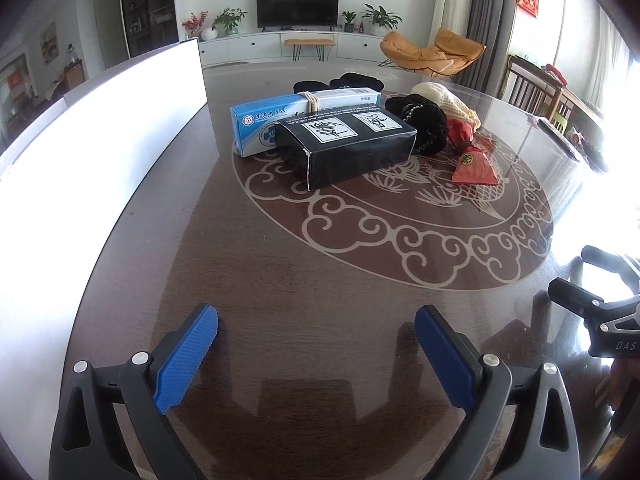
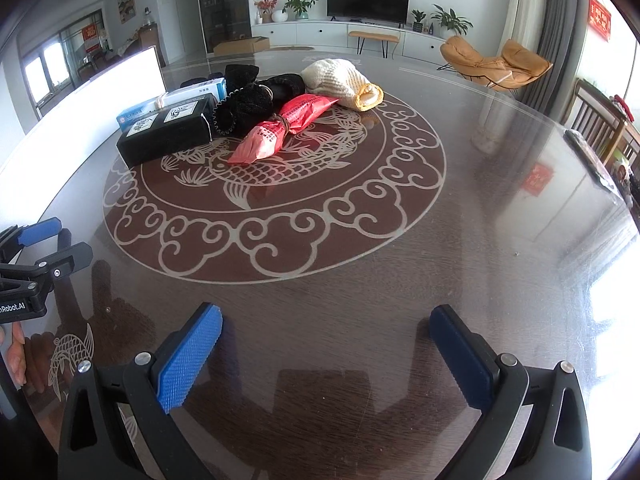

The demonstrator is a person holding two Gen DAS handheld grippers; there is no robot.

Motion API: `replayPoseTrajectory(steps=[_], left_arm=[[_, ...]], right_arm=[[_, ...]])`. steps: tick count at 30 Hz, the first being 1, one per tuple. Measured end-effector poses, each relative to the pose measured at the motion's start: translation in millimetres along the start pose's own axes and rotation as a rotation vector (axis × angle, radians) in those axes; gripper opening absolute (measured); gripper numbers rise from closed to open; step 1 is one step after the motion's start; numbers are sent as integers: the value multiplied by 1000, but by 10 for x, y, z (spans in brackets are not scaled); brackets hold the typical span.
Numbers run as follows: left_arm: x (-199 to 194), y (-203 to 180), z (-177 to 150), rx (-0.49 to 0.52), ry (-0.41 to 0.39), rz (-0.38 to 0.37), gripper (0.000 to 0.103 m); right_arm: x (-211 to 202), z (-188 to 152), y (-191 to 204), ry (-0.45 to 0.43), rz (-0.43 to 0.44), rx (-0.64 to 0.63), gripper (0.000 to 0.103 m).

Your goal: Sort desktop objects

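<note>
Both claws, left gripper (image 1: 316,334) and right gripper (image 2: 326,334), stand wide open and empty. The black box (image 1: 348,146) lies far ahead near the table (image 1: 304,280) middle, its long axis crosswise, probably nearer the left one.

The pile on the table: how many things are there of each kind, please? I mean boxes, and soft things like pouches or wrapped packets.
Boxes: 2, the black box and the blue and white box.
Black fabric pieces: 2 at least, black pouch and black cloth behind; exact number unclear.
Cream knitted pouch: 1.
Red wrapped packet: 1.
Total: 6 at least.
</note>
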State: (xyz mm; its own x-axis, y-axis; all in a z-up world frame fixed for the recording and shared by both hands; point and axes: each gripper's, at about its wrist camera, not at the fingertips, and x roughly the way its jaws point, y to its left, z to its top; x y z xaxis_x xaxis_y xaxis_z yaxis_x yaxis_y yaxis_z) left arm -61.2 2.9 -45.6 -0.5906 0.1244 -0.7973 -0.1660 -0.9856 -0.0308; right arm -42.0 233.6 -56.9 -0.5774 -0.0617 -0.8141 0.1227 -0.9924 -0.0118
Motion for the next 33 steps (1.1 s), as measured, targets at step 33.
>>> replayPoseTrajectory(steps=[33], left_arm=[[67,-50,-35,22,12,8,103]], right_arm=[[-1,-1,0,0,0,0,103]])
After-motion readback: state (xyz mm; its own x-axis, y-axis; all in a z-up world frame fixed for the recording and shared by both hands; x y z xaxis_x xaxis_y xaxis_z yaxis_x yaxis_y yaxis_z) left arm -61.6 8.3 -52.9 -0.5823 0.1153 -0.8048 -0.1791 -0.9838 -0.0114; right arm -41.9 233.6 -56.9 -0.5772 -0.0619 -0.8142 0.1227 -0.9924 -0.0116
